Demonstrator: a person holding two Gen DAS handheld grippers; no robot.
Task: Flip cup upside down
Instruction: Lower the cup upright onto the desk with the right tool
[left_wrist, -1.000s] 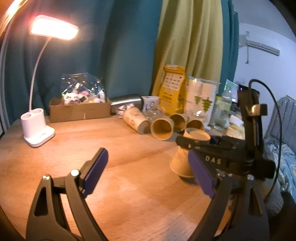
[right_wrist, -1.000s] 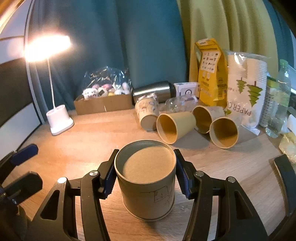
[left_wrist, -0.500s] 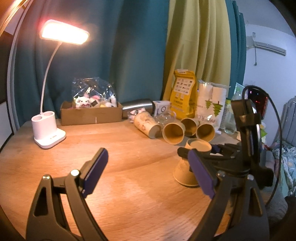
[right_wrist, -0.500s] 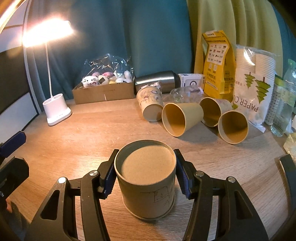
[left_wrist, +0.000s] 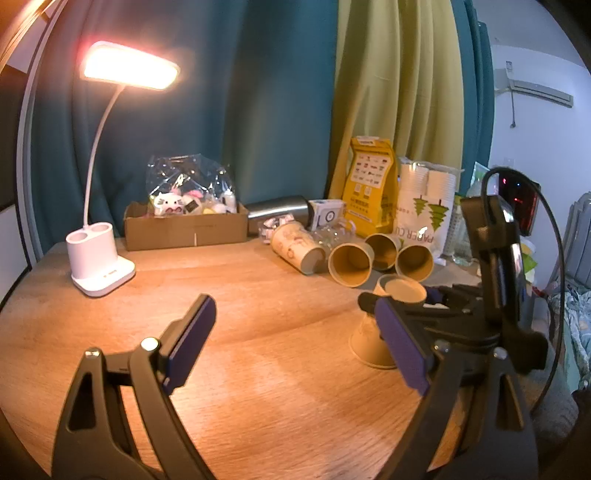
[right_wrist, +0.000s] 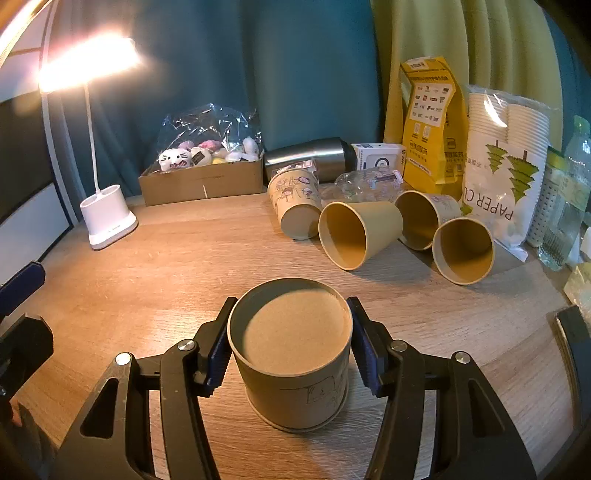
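Note:
A tan paper cup (right_wrist: 291, 354) stands upside down on the wooden table (right_wrist: 147, 280), its base facing up. My right gripper (right_wrist: 290, 347) has a pad on each side of the cup near its base; the pads touch or nearly touch it. The same cup (left_wrist: 384, 325) shows in the left wrist view, rim on the table, with the right gripper (left_wrist: 402, 295) around its top. My left gripper (left_wrist: 295, 343) is open and empty above the table, left of the cup.
Several paper cups (right_wrist: 358, 236) lie on their sides at the back. Behind them stand a yellow bag (right_wrist: 432, 122), a pack of paper cups (right_wrist: 506, 155), a steel flask (right_wrist: 306, 155), a cardboard box (right_wrist: 203, 181) and a lit desk lamp (right_wrist: 107, 218).
The left gripper has pulled back and up, so the cup and right gripper look smaller and farther. The cup has settled onto the table; the right gripper stays around it.

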